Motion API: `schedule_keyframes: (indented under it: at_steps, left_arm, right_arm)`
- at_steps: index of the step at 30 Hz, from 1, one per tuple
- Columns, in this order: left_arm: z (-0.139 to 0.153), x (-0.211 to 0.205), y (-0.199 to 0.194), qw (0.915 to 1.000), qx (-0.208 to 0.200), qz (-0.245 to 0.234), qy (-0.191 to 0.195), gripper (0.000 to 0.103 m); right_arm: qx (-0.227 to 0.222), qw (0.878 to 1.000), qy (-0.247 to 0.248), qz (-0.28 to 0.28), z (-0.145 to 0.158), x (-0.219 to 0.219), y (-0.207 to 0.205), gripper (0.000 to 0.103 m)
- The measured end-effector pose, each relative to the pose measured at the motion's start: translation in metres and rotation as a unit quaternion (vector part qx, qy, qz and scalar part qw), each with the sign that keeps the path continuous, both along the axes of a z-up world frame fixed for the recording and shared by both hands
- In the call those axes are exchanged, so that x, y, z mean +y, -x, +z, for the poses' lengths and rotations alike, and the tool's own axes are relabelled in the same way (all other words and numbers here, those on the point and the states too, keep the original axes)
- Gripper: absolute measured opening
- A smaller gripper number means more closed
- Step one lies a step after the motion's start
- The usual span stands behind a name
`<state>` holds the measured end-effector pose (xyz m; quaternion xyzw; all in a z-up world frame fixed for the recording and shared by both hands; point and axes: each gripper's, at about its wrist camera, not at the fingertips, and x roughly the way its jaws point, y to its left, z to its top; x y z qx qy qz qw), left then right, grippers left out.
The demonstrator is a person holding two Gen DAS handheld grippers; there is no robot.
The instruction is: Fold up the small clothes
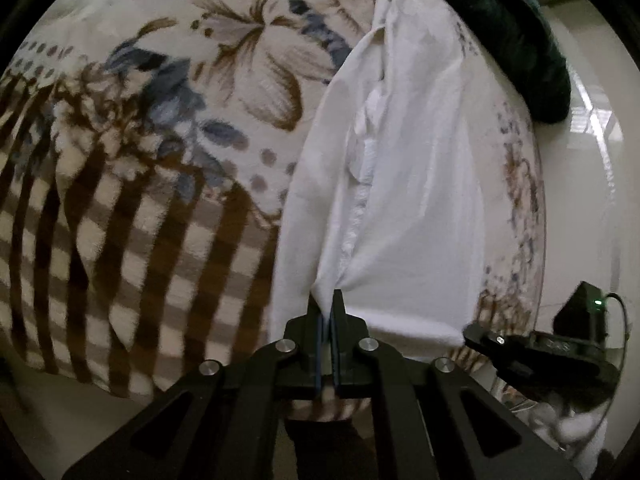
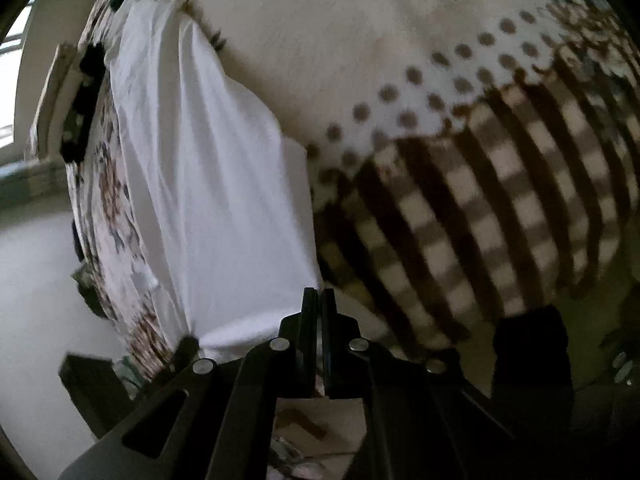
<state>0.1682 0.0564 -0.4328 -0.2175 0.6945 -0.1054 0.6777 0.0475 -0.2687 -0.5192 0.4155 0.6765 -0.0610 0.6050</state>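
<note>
A white garment (image 1: pixel 404 200) lies stretched lengthwise on a patterned blanket (image 1: pixel 160 140). My left gripper (image 1: pixel 328 298) is shut on the garment's near hem, and the cloth puckers at the fingertips. In the right wrist view the same white garment (image 2: pixel 208 184) runs away from me on the left. My right gripper (image 2: pixel 319 294) is shut at the garment's near right corner; the cloth between its tips is barely visible. The right gripper (image 1: pixel 476 334) also shows in the left wrist view at the garment's other near corner.
The blanket (image 2: pixel 460 200) has brown checks, dots and blue-brown flowers. A dark green fuzzy cloth (image 1: pixel 516 40) lies at the far end. Pale floor (image 1: pixel 580 208) lies beyond the bed's edge. A black device with a green light (image 1: pixel 588 308) stands by the edge.
</note>
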Motion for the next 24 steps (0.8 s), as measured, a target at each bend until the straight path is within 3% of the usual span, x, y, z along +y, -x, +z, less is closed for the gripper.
schedule_keyframes:
  at_steps: [4, 7, 9, 10, 11, 12, 15, 16, 17, 22, 24]
  left_arm:
    - [-0.011, 0.0, 0.003, 0.9997, 0.0, -0.017, -0.016, 0.002]
    - [-0.015, 0.005, 0.003, 0.9996, 0.001, -0.019, -0.021, 0.002]
    - [-0.014, 0.007, 0.003, 0.9996, -0.001, -0.019, -0.02, 0.002]
    - [-0.014, 0.008, 0.003, 0.9997, 0.0, -0.019, -0.017, 0.002]
    - [-0.014, 0.009, 0.003, 0.9997, 0.0, -0.018, -0.015, 0.002]
    - [-0.015, 0.01, 0.003, 0.9997, -0.001, -0.019, -0.015, 0.002]
    - [-0.016, 0.012, 0.004, 0.9997, -0.002, -0.019, -0.014, 0.002]
    - [-0.017, 0.011, 0.005, 0.9998, -0.002, -0.015, -0.012, 0.002]
    - [-0.018, 0.013, 0.005, 0.9999, -0.001, -0.01, -0.01, 0.002]
    - [-0.013, 0.025, 0.015, 0.9998, -0.003, 0.019, 0.003, 0.002]
    - [-0.021, 0.032, 0.02, 0.9995, 0.016, 0.026, 0.002, 0.002]
  right_arm:
    - [0.019, 0.999, 0.002, 0.032, -0.011, 0.012, 0.01, 0.001]
    - [0.027, 0.997, -0.056, 0.042, -0.029, 0.007, 0.01, 0.002]
    - [0.005, 0.998, -0.067, 0.018, -0.025, -0.004, 0.012, 0.003]
    - [-0.003, 0.998, -0.062, -0.003, -0.023, -0.013, 0.013, 0.013]
    - [-0.002, 0.998, -0.061, -0.02, -0.024, -0.021, 0.014, 0.036]
    - [-0.004, 0.997, -0.067, -0.043, -0.027, -0.03, 0.016, 0.045]
    - [-0.012, 0.993, -0.089, -0.079, -0.048, -0.042, 0.011, 0.049]
    - [-0.02, 0.992, -0.095, -0.077, -0.053, -0.041, 0.007, 0.041]
    - [-0.035, 0.993, -0.085, -0.073, -0.052, -0.04, 0.006, 0.001]
    - [-0.033, 0.998, -0.03, -0.044, -0.036, -0.034, 0.021, 0.0]
    - [-0.023, 0.999, -0.009, -0.029, -0.032, -0.033, 0.021, 0.0]
